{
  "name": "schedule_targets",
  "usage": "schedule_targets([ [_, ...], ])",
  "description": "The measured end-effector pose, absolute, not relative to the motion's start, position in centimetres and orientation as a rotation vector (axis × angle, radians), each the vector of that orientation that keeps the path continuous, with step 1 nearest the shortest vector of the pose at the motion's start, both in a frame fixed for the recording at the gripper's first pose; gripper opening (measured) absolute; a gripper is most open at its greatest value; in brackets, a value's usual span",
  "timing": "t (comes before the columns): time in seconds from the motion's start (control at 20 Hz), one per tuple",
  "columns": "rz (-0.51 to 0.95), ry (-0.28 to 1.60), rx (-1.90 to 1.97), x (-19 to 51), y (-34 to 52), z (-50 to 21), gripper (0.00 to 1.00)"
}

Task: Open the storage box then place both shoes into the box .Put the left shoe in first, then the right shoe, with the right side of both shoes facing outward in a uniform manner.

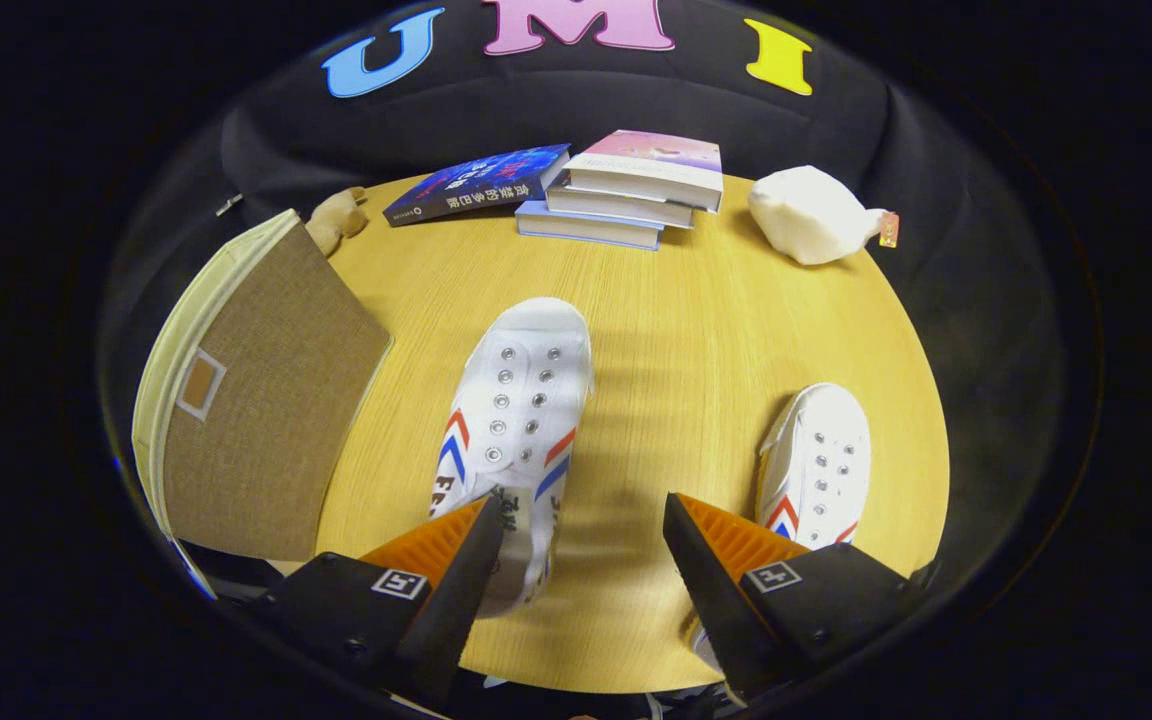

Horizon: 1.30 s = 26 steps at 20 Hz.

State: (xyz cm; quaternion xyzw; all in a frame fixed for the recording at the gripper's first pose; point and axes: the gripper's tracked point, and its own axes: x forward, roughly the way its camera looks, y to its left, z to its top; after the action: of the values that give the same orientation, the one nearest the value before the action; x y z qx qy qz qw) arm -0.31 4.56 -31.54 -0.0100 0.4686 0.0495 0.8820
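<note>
Two white canvas shoes with red and blue stripes lie on the round wooden table [696, 330], toes pointing away from me. One shoe [521, 400] runs from between my fingers forward, its heel end partly behind the left finger. The other shoe [816, 465] lies just beyond the right finger. The storage box [266, 400], brown fabric with cream edging and a lid that looks closed, stands to the left of the shoes. My gripper [584, 520] hovers open above the table's near edge, nothing pressed between its fingers.
At the far side of the table lie a dark blue book [476, 185], a stack of books [631, 190] and a white plush toy [811, 215]. A small tan toy [336, 220] sits behind the box. Bare tabletop lies between the two shoes.
</note>
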Motion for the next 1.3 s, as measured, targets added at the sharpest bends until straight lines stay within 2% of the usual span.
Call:
schedule_targets([
  [0.25,0.184,1.030,0.030,1.1,5.8,-33.3,0.98],
  [0.3,0.183,1.030,0.052,1.1,5.9,-33.3,0.91],
  [0.35,0.197,1.033,0.077,1.0,6.2,-33.4,0.79],
  [0.4,0.214,1.028,0.112,0.9,6.8,-33.5,0.77],
  [0.55,0.195,1.054,0.211,0.7,7.5,-33.5,0.39],
  [0.6,0.176,1.060,0.237,0.8,7.6,-33.4,0.32],
  [0.85,0.136,1.036,0.292,0.9,7.3,-33.2,0.09],
  [0.95,0.119,1.017,0.296,0.8,7.3,-32.7,0.09],
  [1.0,0.119,1.016,0.315,0.9,7.6,-32.7,0.06],
  [1.3,0.082,0.969,0.399,0.0,8.0,-28.3,0.05],
])
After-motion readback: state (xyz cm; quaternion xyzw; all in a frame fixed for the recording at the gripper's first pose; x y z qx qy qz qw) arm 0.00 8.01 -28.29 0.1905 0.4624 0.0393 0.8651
